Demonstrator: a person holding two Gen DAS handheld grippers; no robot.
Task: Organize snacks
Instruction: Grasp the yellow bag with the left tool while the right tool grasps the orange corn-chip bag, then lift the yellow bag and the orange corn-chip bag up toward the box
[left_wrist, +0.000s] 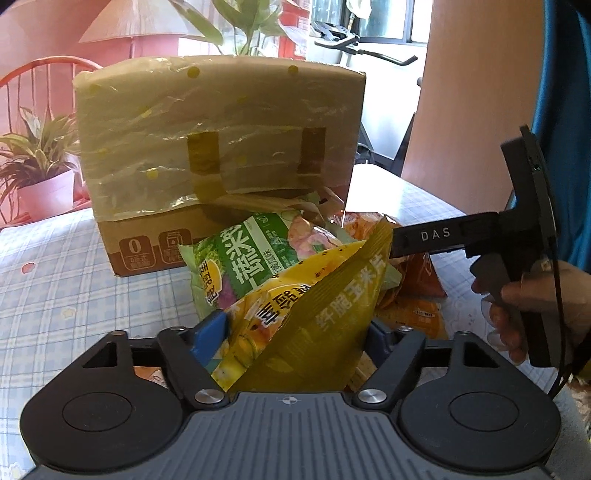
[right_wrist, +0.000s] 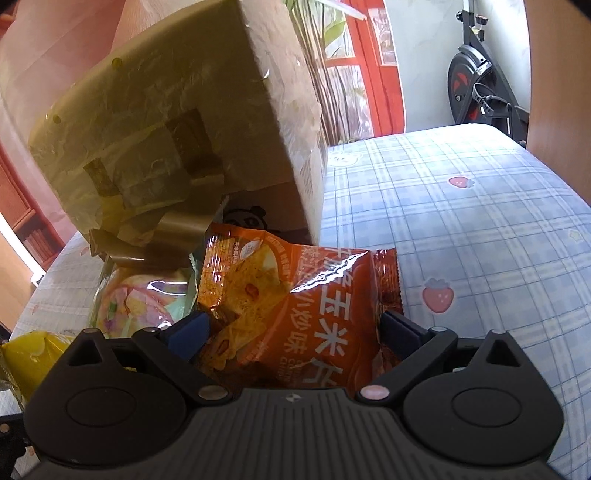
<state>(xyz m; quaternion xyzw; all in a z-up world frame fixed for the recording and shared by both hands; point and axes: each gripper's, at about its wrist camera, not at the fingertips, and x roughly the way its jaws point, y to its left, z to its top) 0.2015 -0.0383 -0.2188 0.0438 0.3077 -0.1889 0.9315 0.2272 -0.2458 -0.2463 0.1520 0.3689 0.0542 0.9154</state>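
Left wrist view: the left gripper (left_wrist: 295, 332) has its blue pads clamped on a yellow snack bag (left_wrist: 314, 317), which stands tilted between the jaws above the checked tablecloth (left_wrist: 74, 280). Just behind it a green snack bag (left_wrist: 243, 262) leans toward the cardboard box (left_wrist: 218, 147), a box wrapped in clear film and tape and sitting on the table. To the right, the right hand (left_wrist: 535, 306) grips the handle of the other tool, whose finger reaches in beside the bags. Over to the right wrist view: the right gripper (right_wrist: 295, 332) is closed onto an orange snack bag (right_wrist: 288, 299), crinkled foil pinched between both pads. The box looms just beyond the orange bag, with loose brown tape (right_wrist: 155, 236) hanging off its front.
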